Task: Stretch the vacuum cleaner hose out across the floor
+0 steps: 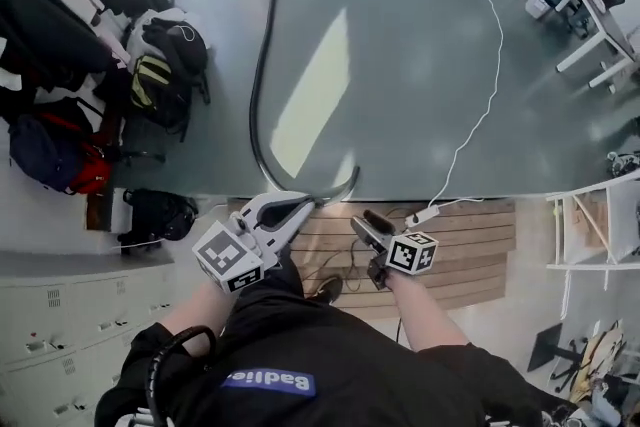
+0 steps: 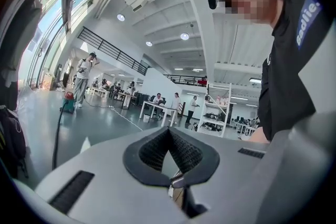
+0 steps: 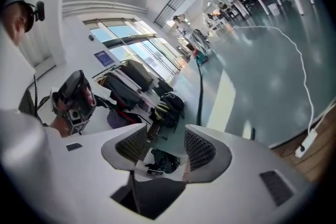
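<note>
The hose [image 1: 262, 65] is finished in black and is shown against a glossy grey-green floor [image 1: 400, 95]. The cable [image 1: 493, 65] is coloured white. The platform [image 1: 480, 245] is patterned in light-brown wooden planks. The left gripper [image 1: 303, 206] is coloured white and marked with black-and-white squares. The backpack [image 1: 150, 80] is striped yellow on black.

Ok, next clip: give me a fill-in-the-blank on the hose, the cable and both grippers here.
1. The vacuum hose, lying in a long curve, is ___ in colour.
2. The right gripper has its jaws ___, with nothing between them.
3. The left gripper has its jaw tips ___, holding nothing.
4. The white cable ends at a power strip on the ___ boards.

Missing words: black; apart; together; wooden.
</note>
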`<state>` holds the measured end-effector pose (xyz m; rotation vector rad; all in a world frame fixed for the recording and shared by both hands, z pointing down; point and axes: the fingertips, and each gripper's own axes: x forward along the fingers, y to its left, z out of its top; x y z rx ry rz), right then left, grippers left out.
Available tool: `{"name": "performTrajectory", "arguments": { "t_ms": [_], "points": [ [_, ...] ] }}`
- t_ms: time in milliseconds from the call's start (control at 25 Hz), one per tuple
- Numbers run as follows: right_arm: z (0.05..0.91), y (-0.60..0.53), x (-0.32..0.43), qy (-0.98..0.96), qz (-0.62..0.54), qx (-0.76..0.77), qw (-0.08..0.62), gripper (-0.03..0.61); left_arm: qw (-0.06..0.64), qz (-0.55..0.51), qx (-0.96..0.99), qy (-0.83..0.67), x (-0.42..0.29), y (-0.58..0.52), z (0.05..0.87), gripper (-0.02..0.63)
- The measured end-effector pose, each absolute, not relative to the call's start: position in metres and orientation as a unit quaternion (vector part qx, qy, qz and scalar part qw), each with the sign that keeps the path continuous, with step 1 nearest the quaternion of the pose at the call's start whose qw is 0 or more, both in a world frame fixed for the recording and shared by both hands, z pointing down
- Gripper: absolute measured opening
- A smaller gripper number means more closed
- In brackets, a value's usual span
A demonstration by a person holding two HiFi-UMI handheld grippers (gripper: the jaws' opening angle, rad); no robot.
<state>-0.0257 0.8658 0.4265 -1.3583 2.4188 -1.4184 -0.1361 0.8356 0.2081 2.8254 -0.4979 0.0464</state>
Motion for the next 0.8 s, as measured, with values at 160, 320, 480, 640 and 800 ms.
{"name": "performTrajectory", "arguments": {
  "t_ms": [160,320,480,640,800],
  "points": [
    [0.345,0.868,-0.048,0.831,-0.374,-0.411,0.021,0.207,0.128,0.009,0.975,-0.179,-0.139,0.857,0.185,-0.005],
    [0.286,0.882,-0.073,0.874,-0.294,-0.387,0.013,0.187,0.13,0.0,0.972,-0.195,-0.15,0.874,0.174,-0.005],
    [0.24,0.899,-0.085,0.904,-0.207,-0.373,-0.008,0.146,0.128,-0.001,0.974,-0.189,-0.151,0.893,0.169,-0.005],
    [0.191,0.917,-0.087,0.923,-0.117,-0.367,-0.018,0.062,0.116,-0.003,0.978,-0.174,-0.141,0.913,0.158,-0.005],
    [0.148,0.93,-0.091,0.93,-0.065,-0.361,-0.015,0.024,0.102,-0.007,0.982,-0.161,-0.13,0.927,0.142,-0.005]
  ]
}}
